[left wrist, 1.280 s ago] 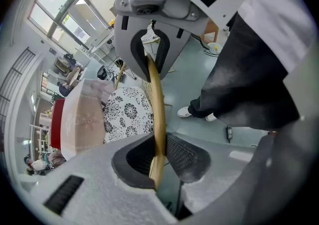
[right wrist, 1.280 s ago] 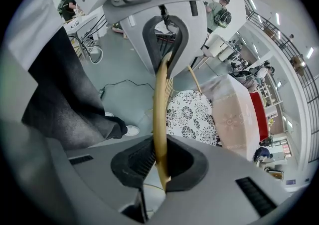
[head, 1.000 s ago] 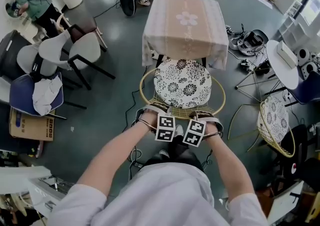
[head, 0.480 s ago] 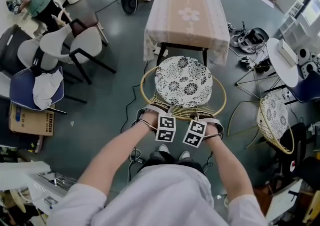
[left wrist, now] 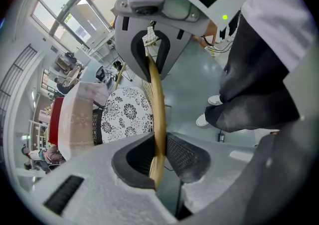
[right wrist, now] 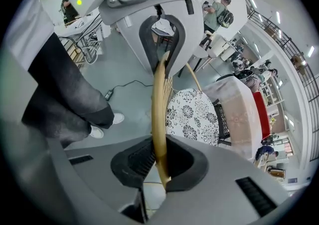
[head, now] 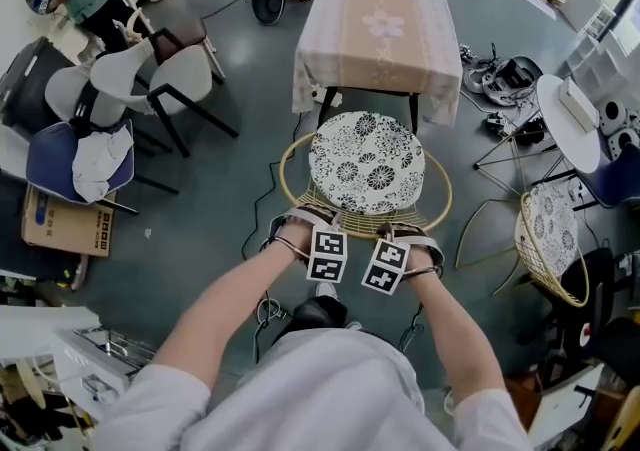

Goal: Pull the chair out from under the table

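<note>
We have the chair (head: 365,164) by the near arc of its rattan rim (left wrist: 159,104). The left gripper (left wrist: 158,156) is closed on that rim, the cane pinched between both pads, and the right gripper (right wrist: 159,161) is clamped on it the same way a little to the right. Both point steeply down. The chair stands just near of the desk (head: 375,34). The far edge of its flowered cushion (head: 365,161) lies about level with the hem of the cloth, so we judge it nearly out.

To do this well, we would pull both grippers straight toward us at an even pace, so the round seat does not swing to the left or right. The cane is smooth and thin, so a firm, square pinch matters. A tug upward could tip the light frame, so the pull should stay low and level. Our own shoes (head: 320,311) stand right behind the chair, and we need to step back to give it room.

A cable (head: 268,314) lies coiled on the floor at our left foot and could catch a leg or a heel. A 2nd rattan chair (head: 550,244) stands near on the right, with a round white desk (head: 570,124) beyond it. The grey chairs (head: 150,84) and a cardboard box (head: 65,224) sit well off to the left, out of the path.
</note>
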### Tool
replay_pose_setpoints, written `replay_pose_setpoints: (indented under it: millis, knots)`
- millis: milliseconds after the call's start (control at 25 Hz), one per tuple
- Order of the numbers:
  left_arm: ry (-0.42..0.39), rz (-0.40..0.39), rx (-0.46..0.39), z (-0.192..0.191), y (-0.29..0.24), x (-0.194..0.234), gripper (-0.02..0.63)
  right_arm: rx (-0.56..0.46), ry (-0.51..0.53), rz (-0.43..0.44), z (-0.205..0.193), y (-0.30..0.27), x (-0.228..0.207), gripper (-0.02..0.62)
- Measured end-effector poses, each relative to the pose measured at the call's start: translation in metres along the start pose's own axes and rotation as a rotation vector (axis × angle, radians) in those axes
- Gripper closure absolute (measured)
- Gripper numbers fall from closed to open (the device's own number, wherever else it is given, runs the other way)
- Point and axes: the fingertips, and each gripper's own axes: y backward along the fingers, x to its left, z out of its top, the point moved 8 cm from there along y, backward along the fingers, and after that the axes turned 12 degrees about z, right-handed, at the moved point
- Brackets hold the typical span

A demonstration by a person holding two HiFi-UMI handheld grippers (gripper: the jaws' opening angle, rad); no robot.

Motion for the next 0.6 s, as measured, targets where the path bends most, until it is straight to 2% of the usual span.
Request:
replay_pose_setpoints:
  millis: [600]
  knots:
    - [0.029, 0.013, 0.039, 0.018, 0.022, -0.045, 0.543, -0.013, 0.043, 0.007, -0.006, 0.007, 0.049, 0.568]
